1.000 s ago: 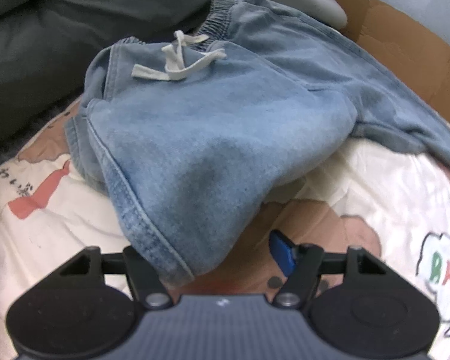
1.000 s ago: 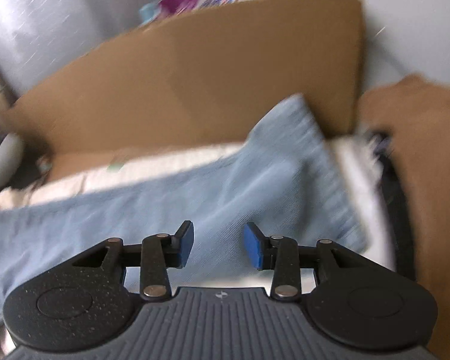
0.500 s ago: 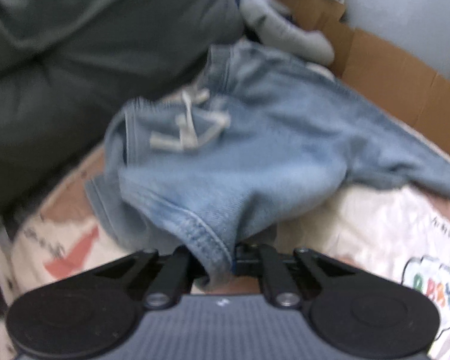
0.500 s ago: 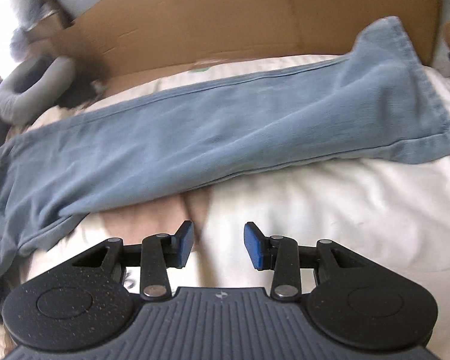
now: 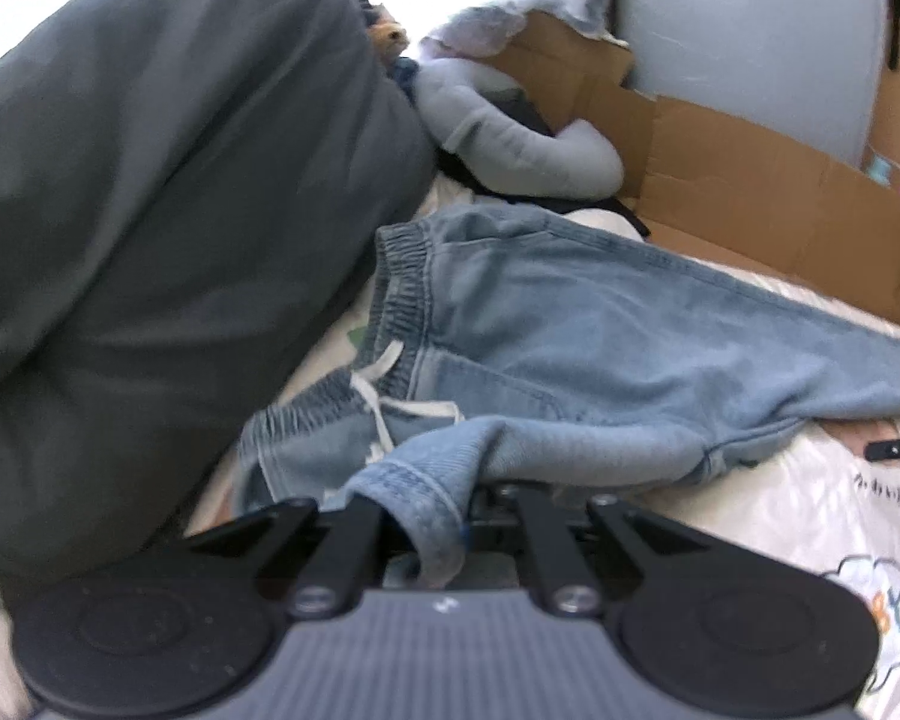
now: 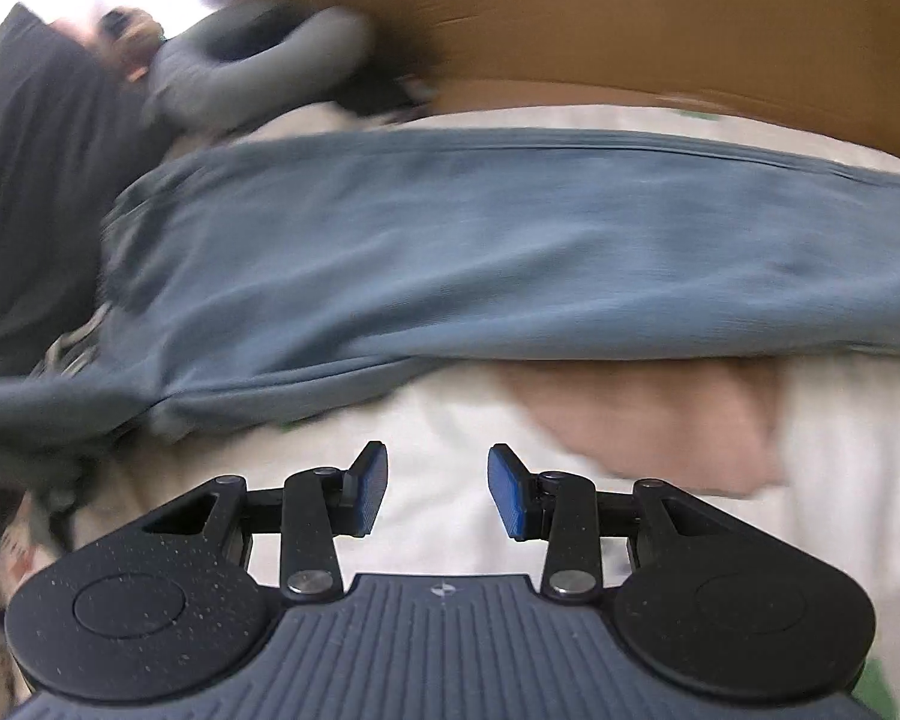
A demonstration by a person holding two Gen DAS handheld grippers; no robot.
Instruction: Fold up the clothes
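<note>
Lying across a bed sheet [image 5: 810,510] printed with cartoons: pale blue denim trousers [image 5: 570,336], waistband and white drawstring [image 5: 384,396] toward the dark grey duvet [image 5: 150,180], one long leg stretching away toward the right of the left wrist view, alongside a cardboard box [image 5: 750,192]. Clamping a hem of the other leg: left tool [image 5: 444,534], jaws together on the cloth, that leg bunching up over the waist area. Hovering over bare sheet just beside the near edge of the outstretched leg: right tool [image 6: 438,486], jaws apart, holding nothing. Running crosswise in front of the right tool: the leg's long axis. Resting beyond the waistband: a grey stuffed toy [image 5: 510,138]. Likely next: carrying the held hem across onto the outstretched leg. Crowding the waist end: duvet and toy. Blurring the right wrist view: motion.
</note>
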